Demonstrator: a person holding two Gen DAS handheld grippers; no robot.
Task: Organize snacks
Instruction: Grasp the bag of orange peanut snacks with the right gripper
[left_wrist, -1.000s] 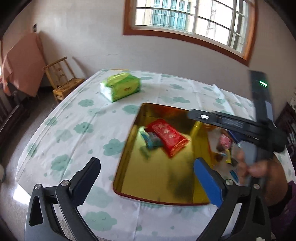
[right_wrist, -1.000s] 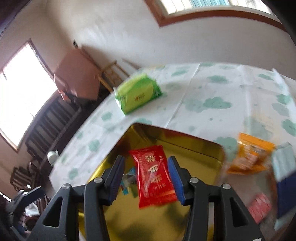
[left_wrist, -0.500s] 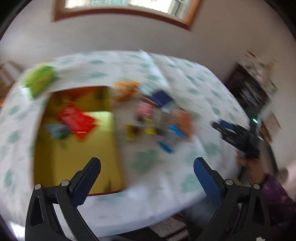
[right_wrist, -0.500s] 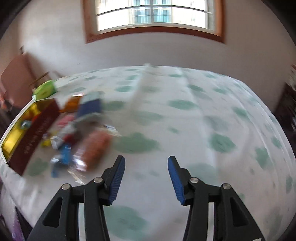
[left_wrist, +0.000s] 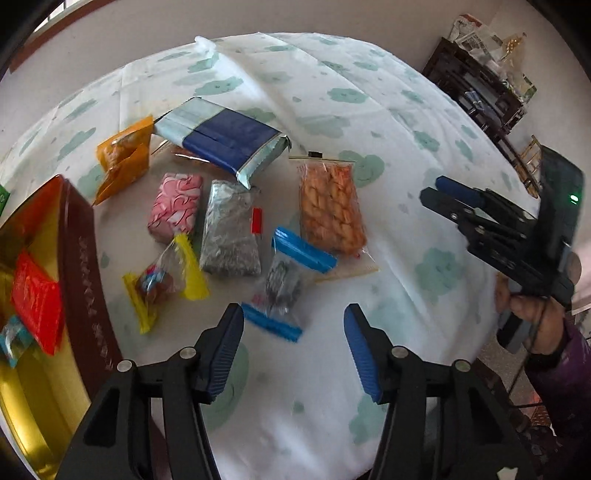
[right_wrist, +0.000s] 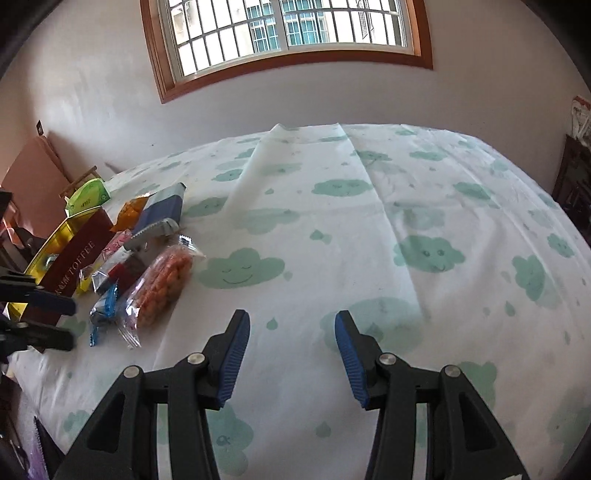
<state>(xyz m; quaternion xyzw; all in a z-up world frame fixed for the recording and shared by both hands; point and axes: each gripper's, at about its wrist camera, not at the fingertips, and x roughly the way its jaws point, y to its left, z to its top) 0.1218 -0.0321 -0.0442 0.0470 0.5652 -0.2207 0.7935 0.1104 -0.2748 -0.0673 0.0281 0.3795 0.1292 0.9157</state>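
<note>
Several snack packets lie on the cloud-print tablecloth (left_wrist: 369, 122). Among them are a blue-edged clear bag (left_wrist: 284, 280), a bag of orange twists (left_wrist: 330, 206), a silver packet (left_wrist: 229, 232), a pink packet (left_wrist: 175, 206), a yellow-edged candy bag (left_wrist: 162, 282), an orange pouch (left_wrist: 123, 158) and a blue-and-silver pack (left_wrist: 225, 138). A gold tin (left_wrist: 33, 369) at the left holds a red packet (left_wrist: 35, 299). My left gripper (left_wrist: 293, 350) is open and empty just in front of the blue-edged bag. My right gripper (right_wrist: 291, 360) is open and empty over bare cloth, right of the pile (right_wrist: 162, 280).
A green tissue pack (right_wrist: 88, 195) lies behind the tin (right_wrist: 74, 236). A dark shelf (left_wrist: 480, 77) stands at the right beyond the table. A window (right_wrist: 288, 33), a wooden chair (right_wrist: 79, 181) and a folded table are at the back wall.
Both grippers have swung from above the gold tin to the right. The left one has narrowed and come down close to the snack pile. The right one now faces bare cloth.
</note>
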